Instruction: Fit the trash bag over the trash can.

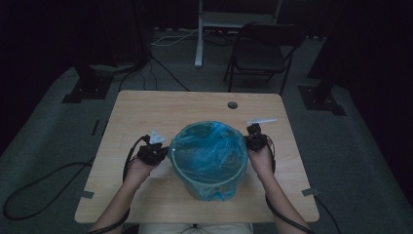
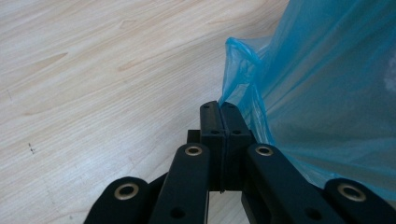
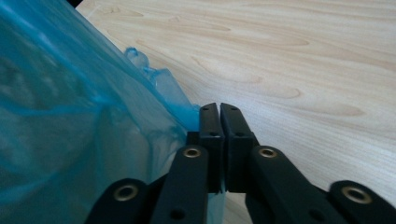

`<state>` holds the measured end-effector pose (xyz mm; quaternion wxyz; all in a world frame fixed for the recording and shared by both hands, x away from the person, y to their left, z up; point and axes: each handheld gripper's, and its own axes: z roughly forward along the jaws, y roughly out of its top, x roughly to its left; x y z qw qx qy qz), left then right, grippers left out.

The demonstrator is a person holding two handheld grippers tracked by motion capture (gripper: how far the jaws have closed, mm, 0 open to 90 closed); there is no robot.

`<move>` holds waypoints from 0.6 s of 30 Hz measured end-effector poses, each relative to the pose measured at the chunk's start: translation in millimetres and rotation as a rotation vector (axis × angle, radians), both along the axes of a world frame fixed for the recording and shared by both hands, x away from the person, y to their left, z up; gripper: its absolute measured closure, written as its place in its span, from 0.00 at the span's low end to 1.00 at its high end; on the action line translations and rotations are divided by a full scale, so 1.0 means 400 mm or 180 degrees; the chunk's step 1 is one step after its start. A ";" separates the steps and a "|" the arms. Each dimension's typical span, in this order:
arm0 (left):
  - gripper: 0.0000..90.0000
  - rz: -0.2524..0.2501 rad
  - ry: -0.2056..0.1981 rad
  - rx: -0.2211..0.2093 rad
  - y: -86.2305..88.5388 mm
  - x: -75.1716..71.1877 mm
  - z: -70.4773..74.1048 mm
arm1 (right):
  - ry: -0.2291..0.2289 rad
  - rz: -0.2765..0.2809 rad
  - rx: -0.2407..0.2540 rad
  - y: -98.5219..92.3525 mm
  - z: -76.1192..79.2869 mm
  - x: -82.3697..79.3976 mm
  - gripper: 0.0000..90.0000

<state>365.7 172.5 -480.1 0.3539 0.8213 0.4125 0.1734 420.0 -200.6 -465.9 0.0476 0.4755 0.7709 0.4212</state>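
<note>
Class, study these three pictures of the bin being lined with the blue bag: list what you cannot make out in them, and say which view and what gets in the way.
- Bin itself, high view: the blue bag drapes over its rim and wall.
- Bag's contents, high view: dim light and crumpled film.
- Bag film between the pads, left gripper view and right gripper view: shut jaws cover it.
- Small pale thing on the table, high view: too small.
</note>
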 end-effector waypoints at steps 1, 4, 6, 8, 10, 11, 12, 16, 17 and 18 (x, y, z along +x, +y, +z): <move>0.87 0.0058 -0.0020 -0.0014 0.005 -0.004 0.002 | -0.0001 -0.0019 0.0000 0.000 0.000 -0.001 0.89; 0.58 0.0163 -0.0131 -0.0149 0.035 -0.029 0.020 | -0.0042 -0.0092 0.0074 -0.017 0.014 -0.006 0.78; 0.49 0.0152 -0.0165 -0.0279 0.062 -0.057 0.034 | -0.0075 -0.0118 0.0130 -0.036 0.030 -0.013 0.71; 0.44 0.0088 -0.0170 -0.0395 0.090 -0.089 0.046 | -0.0132 -0.0181 0.0138 -0.056 0.049 -0.024 0.68; 0.41 0.0056 -0.0182 -0.0460 0.112 -0.124 0.055 | -0.0180 -0.0206 0.0154 -0.076 0.066 -0.037 0.65; 0.41 -0.0005 -0.0201 -0.0462 0.121 -0.143 0.058 | -0.0208 -0.0221 0.0165 -0.086 0.074 -0.044 0.65; 0.39 -0.0038 -0.0207 -0.0470 0.128 -0.161 0.061 | -0.0236 -0.0233 0.0181 -0.096 0.082 -0.052 0.64; 0.39 -0.0284 -0.0195 -0.0768 0.132 -0.228 0.079 | -0.0332 -0.0332 0.0231 -0.135 0.104 -0.079 0.62; 0.39 -0.0353 -0.0223 -0.0785 0.122 -0.246 0.087 | -0.0340 -0.0342 0.0239 -0.141 0.108 -0.082 0.62; 0.39 -0.0431 -0.0258 -0.0807 0.108 -0.262 0.096 | -0.0337 -0.0354 0.0278 -0.149 0.111 -0.084 0.62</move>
